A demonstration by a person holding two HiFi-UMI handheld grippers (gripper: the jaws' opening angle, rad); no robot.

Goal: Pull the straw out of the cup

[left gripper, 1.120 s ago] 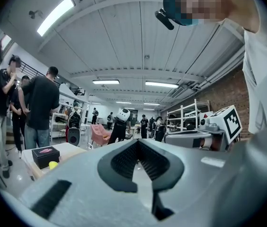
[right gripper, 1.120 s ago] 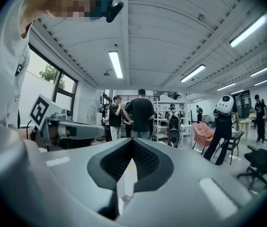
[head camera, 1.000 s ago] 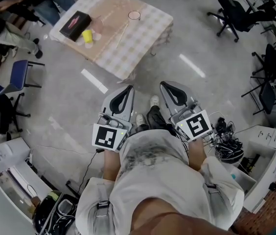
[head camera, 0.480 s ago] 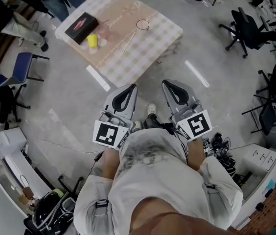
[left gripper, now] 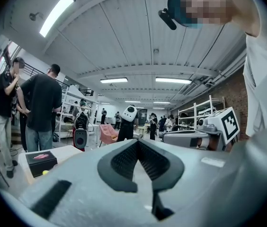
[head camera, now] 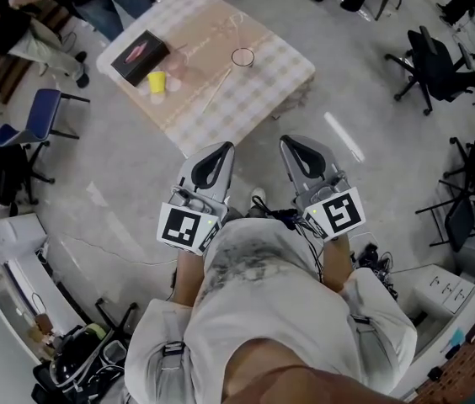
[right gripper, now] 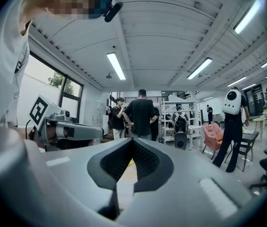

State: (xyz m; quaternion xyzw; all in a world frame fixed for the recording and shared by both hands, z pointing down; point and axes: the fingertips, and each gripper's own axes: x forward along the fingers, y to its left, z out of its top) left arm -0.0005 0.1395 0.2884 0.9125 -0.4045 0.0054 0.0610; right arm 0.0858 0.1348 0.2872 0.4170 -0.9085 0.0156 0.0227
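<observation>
Table point(head camera: 254, 91) w/ checked cloth: well ahead of both claws, a bit L of where they point, touching neither. Blue chair point(head camera: 29, 123) far off to L of the L claw. Black office chairs point(head camera: 427, 53) off to R of the R claw.

Person stands w/ forearms tucked at waist, one claw per hand. Both are held level, side by side, near each other, aimed fwd toward the table.

L claw point(head camera: 218, 153): jaws together, pads meet at the tip, nothing btwn them. R claw point(head camera: 295, 148): same, jaws together, empty. Each has a marker cube at its rear, L cube point(head camera: 183, 228) & R cube point(head camera: 336, 214), w/ black-&-white square patterns.

Black box point(head camera: 139, 55) at the table's L corner, well ahead-L of the L claw. Pink shape on lid, print too small to read.

Clear cup point(head camera: 242, 56) upright, roughly straight ahead of the L claw & well apart from it. Only its round rim shows from above; contents can't tell.

Yellow cup point(head camera: 157, 82) just beside the box, on the side nearer the claws.

Straw point(head camera: 215, 89), as far as it can be made out: thin pale line lying flat on the cloth btwn the clear cup & the table's near edge. Its far end is just by the cup; touching or not, can't tell. Well apart from both claws, nearer the L one.
</observation>
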